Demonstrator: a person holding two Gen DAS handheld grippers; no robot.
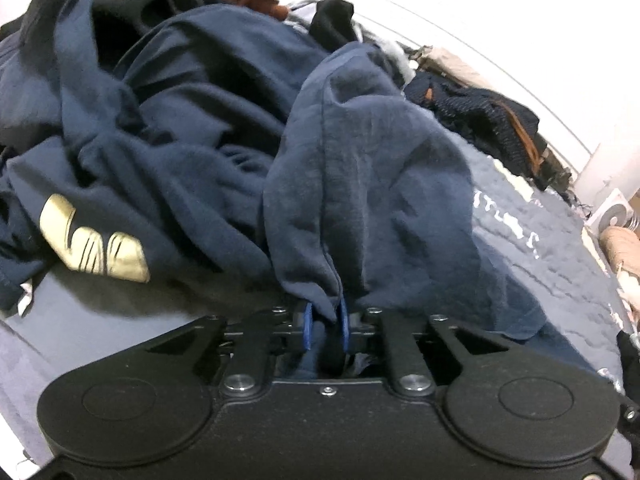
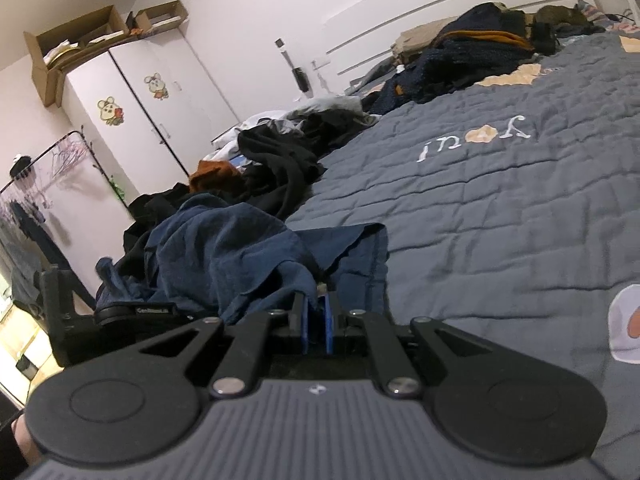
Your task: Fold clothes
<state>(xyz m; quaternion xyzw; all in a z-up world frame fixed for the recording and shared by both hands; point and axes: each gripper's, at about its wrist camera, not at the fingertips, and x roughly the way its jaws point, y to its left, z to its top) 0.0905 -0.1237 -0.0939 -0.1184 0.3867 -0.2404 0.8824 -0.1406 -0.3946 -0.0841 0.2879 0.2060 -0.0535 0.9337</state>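
You are pinching one navy garment (image 1: 360,184) with both grippers on a grey quilt (image 2: 500,216).

The quilt is carrying stitched white lettering, upside down in the right view and reading roughly "you!", with a tan patch in place of the "o"; in the left view the same stitching is too blurred to read. The garment is lying crumpled at the quilt's edge, faded blue, with a seam running down the fold you are lifting. Your left gripper (image 1: 325,320) is clamping that fold between narrow blue pads, and only the left view is showing a darker navy piece (image 1: 180,120) with a gold printed logo (image 1: 94,250) beside it. Your right gripper (image 2: 316,312) is closing on a hem corner, and only this view is showing the white wardrobe (image 2: 132,120) with mouse stickers and cardboard boxes on top.
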